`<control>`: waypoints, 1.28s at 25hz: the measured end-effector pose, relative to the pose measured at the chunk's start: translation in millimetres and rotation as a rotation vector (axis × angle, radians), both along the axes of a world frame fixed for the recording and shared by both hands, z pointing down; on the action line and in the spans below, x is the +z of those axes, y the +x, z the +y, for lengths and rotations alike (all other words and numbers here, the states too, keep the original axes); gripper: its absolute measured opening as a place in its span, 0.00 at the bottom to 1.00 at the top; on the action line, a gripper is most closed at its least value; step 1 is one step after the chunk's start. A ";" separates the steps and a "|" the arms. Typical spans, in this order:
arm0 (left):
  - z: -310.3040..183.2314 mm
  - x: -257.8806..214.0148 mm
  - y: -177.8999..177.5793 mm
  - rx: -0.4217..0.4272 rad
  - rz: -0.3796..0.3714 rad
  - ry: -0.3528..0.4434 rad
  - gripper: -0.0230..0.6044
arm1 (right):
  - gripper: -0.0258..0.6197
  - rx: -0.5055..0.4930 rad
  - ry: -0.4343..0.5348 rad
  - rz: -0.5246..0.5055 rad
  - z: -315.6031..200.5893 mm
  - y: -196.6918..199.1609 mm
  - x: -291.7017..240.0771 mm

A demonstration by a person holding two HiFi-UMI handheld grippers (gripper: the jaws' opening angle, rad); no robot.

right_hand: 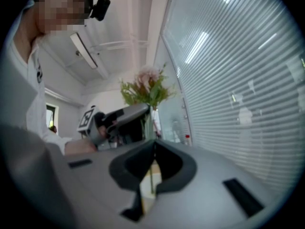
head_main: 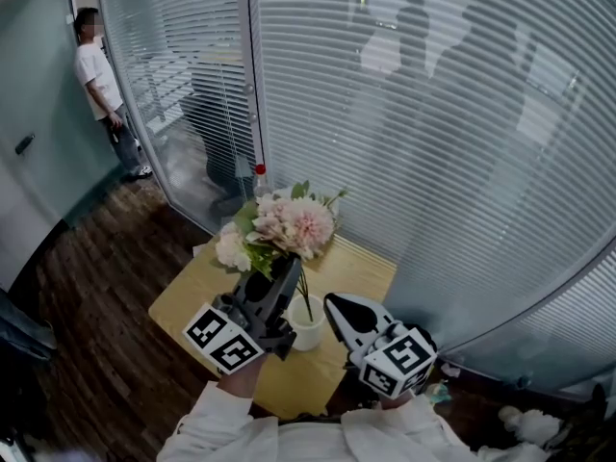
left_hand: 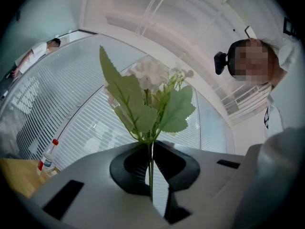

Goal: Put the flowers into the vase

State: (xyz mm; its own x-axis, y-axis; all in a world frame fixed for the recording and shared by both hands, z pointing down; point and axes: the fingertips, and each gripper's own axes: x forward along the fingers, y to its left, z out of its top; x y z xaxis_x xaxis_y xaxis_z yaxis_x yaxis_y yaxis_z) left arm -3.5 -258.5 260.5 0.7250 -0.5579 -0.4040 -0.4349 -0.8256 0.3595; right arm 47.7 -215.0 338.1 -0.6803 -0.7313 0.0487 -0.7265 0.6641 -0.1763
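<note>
A bunch of flowers (head_main: 289, 224) with pink and white blooms and green leaves stands upright over the small wooden table (head_main: 192, 296). My left gripper (head_main: 286, 275) is shut on its thin green stems (left_hand: 151, 166), just under the leaves (left_hand: 143, 109). The stems run down into the mouth of a white vase (head_main: 310, 333) right below the gripper. My right gripper (head_main: 334, 306) hangs close to the right of the vase, pointing at the stems, jaws shut with nothing seen between them. In the right gripper view the flowers (right_hand: 147, 87) and left gripper (right_hand: 126, 116) sit straight ahead of the right gripper (right_hand: 154, 144).
A clear bottle with a red cap (head_main: 259, 176) stands at the table's far edge. A curved glass wall with blinds (head_main: 433, 114) runs close behind and to the right of the table. A person (head_main: 101, 85) stands far off at the left, on the dark wood floor (head_main: 106, 258).
</note>
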 end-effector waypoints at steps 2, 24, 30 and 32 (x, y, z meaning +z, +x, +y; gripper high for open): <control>-1.1 2.3 -1.4 0.000 -0.014 -0.002 0.08 | 0.06 0.001 -0.007 0.002 -1.3 -2.0 -0.4; 12.1 51.7 3.3 -0.029 -0.122 -0.112 0.08 | 0.06 0.009 -0.030 -0.009 12.2 -1.7 10.8; 27.7 69.0 2.3 -0.032 -0.177 -0.118 0.08 | 0.06 0.008 -0.039 -0.012 23.8 -5.6 19.2; 26.6 68.9 2.0 -0.030 -0.178 -0.125 0.08 | 0.06 0.006 -0.047 -0.012 22.6 -7.5 19.5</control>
